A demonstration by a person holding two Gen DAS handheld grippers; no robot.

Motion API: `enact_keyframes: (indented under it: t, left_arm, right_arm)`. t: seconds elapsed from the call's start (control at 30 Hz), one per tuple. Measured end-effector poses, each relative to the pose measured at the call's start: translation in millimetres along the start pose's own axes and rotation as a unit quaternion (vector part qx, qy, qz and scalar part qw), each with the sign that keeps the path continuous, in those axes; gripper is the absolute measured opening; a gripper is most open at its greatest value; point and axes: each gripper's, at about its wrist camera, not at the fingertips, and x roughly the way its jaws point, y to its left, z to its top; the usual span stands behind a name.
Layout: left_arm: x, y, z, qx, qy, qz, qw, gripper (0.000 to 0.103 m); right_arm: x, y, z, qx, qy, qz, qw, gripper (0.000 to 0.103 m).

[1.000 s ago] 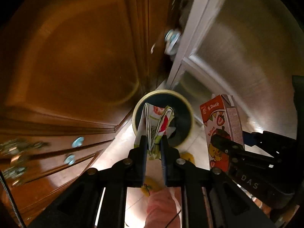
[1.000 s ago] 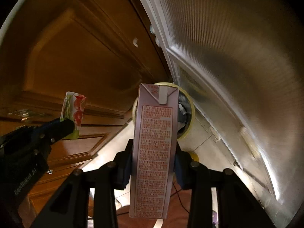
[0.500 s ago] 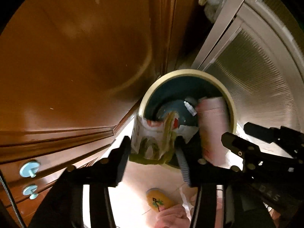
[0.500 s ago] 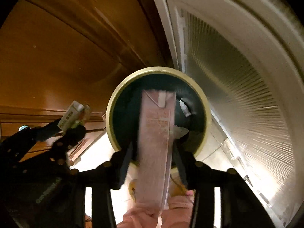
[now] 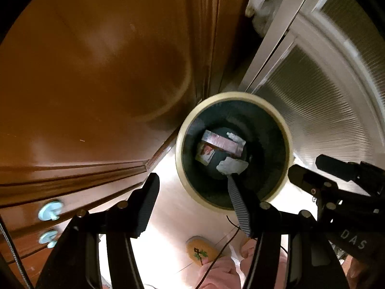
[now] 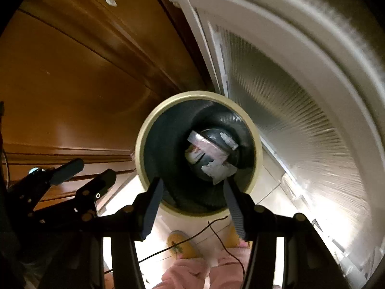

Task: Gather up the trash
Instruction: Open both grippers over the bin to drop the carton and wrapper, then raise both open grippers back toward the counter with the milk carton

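A round trash bin with a cream rim and dark inside stands on the floor below both grippers. At its bottom lie the pink milk carton, the flattened strawberry carton and crumpled white paper. My left gripper is open and empty above the bin's near left rim. My right gripper is open and empty above the bin's near edge; it also shows at the right in the left wrist view.
A brown wooden cabinet with drawer knobs is left of the bin. A white ribbed door panel is to the right. Yellow slippers and pink trouser legs show on the pale floor below.
Both grippers moved over the bin and opened. The strawberry carton fell from the left gripper and the pink milk carton from the right; both now lie at the bin's bottom.
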Motion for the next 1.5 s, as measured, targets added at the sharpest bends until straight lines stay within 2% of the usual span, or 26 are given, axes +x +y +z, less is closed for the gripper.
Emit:
enact_keyframes:
  t: [0.17,0.4,0.67,0.87,0.97,1.0,1.07,1.17,1.4,1.5]
  left_arm:
    - [-57.0,-2.8,2.9,0.008,-0.020,0.003,0.9998,0.058]
    - [-172.1,-3.8,-0.5,0.021,-0.055,-0.009,0.9982,0.058]
    - [-320.9,2.0,-9.7,0.041,-0.114,-0.017,0.9925,0.058]
    - [-424.1,15.3,-16.8,0.065,-0.176,-0.008,0.9822,0.058]
    - [-466.3,25.2,-15.6,0.061,-0.208,-0.019,0.9761,0.066]
    - [-479.7,28.9,-13.9,0.058,-0.206,-0.022,0.9767,0.071]
    - [-507.5,39.3,-11.6,0.053,-0.230,-0.038,0.9709,0.073]
    - [-540.5,47.2,-5.4,0.047,-0.257,-0.054,0.9637,0.073]
    - [-596.2,61.6,19.8,0.025,-0.304,-0.042,0.9514,0.074]
    - [-604.1,63.2,32.9,0.020,-0.314,-0.036,0.9485,0.074]
  right_arm:
    - [-42.7,5.0,-7.2,0.012,-0.002,0.002,1.000,0.053]
    - [-148.7,33.9,-20.6,0.000,-0.026,0.006,1.000,0.053]
    - [-291.4,69.5,-36.4,-0.028,-0.091,-0.003,0.995,0.053]
    - [-390.6,92.2,-49.7,-0.040,-0.153,-0.011,0.987,0.053]
    - [-430.2,101.2,-56.0,-0.041,-0.188,-0.010,0.981,0.053]
    - [-444.7,104.5,-57.6,-0.043,-0.199,-0.010,0.979,0.053]
    - [-472.1,111.1,-58.0,-0.050,-0.226,-0.015,0.973,0.053]
    - [-496.8,116.4,-56.9,-0.062,-0.254,-0.016,0.965,0.053]
    - [-547.6,125.4,-35.3,-0.063,-0.299,-0.008,0.952,0.053]
    - [-558.2,126.9,-20.2,-0.065,-0.311,-0.002,0.948,0.053]
